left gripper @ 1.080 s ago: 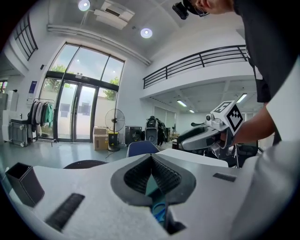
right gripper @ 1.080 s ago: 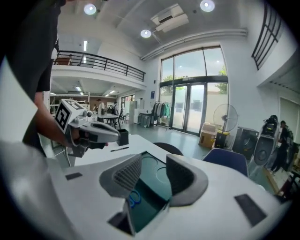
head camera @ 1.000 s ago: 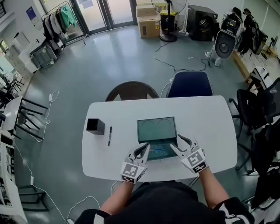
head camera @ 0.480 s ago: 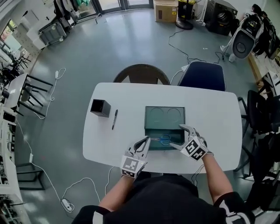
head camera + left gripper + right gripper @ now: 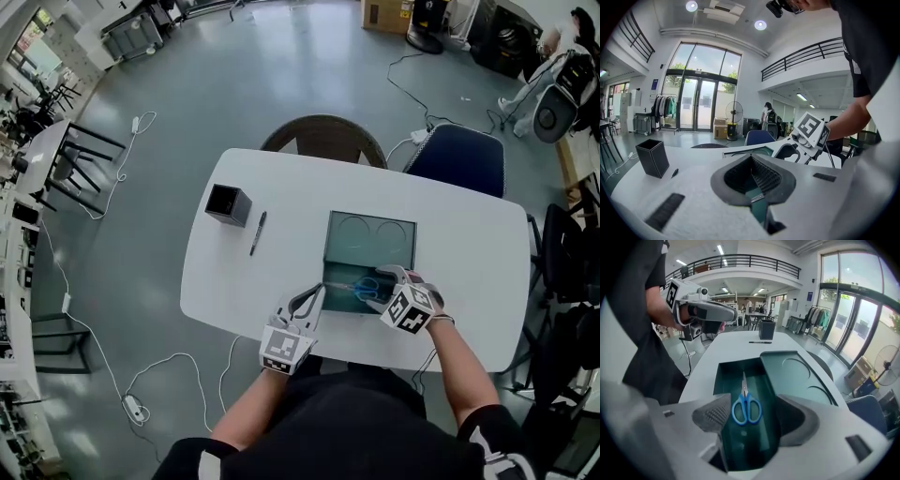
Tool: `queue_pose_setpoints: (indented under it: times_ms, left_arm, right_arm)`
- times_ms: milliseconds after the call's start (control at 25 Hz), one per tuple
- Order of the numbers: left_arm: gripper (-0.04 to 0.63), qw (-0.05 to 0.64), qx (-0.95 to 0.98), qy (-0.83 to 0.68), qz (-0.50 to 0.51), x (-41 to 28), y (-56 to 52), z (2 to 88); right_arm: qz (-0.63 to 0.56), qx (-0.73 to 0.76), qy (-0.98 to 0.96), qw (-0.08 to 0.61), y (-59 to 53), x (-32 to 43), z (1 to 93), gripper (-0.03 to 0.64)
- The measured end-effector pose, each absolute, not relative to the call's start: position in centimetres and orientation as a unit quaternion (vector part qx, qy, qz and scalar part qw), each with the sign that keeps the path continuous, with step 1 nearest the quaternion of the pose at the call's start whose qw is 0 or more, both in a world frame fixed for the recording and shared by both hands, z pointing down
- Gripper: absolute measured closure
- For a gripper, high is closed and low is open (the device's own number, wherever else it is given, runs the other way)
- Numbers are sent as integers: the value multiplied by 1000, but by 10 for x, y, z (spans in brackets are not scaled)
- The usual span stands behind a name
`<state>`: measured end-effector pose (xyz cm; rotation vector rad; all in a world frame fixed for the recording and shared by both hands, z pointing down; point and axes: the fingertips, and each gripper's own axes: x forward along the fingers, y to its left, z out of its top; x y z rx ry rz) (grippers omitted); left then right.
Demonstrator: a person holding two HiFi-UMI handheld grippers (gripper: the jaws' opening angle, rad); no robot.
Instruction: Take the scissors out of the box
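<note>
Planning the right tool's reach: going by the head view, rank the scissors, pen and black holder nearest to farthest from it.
1. The scissors, in the box, at the right tool; its jaws have just been closing, scissors between them, ungripped.
2. The pen, left of the box.
3. The black holder, farthest left.

- The left gripper (image 5: pixel 751 156) has its jaws closed on a thin teal wall of the box (image 5: pixel 756 197), which sits between the ribbed pads.
- Just beyond, to the right, the right gripper (image 5: pixel 789 152) dips toward the box.
- On the white table (image 5: pixel 698 161), at the far left, a black cup (image 5: pixel 652 158) stands beside a pen (image 5: pixel 675 173).
</note>
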<state>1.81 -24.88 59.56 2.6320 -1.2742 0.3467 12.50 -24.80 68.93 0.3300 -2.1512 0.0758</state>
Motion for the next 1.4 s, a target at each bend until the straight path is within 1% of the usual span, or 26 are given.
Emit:
queue_pose_setpoints:
  times_ms: [400, 520, 800, 920, 1040, 1400]
  left_arm:
    - [583, 110, 878, -452, 113, 5, -244, 605]
    - [583, 106, 881, -450, 103, 4, -243, 603]
    - [583, 109, 879, -453, 100, 0, -242, 603]
    - [583, 112, 874, -462, 101, -8, -242, 598]
    - [583, 112, 874, -463, 103, -9, -241, 600]
    - [583, 111, 873, -464, 102, -9, -241, 600]
  right_arm:
    - [41, 99, -848, 518, -237, 114, 733, 362]
    - [45, 94, -842, 529, -236, 109, 741, 394]
    - [47, 68, -812, 578, -227, 108, 762, 397]
    - [57, 66, -809, 581, -227, 104, 762, 397]
    - [59, 54, -809, 583, -226, 100, 760, 422]
    - [87, 42, -807, 582, -227, 100, 761, 436]
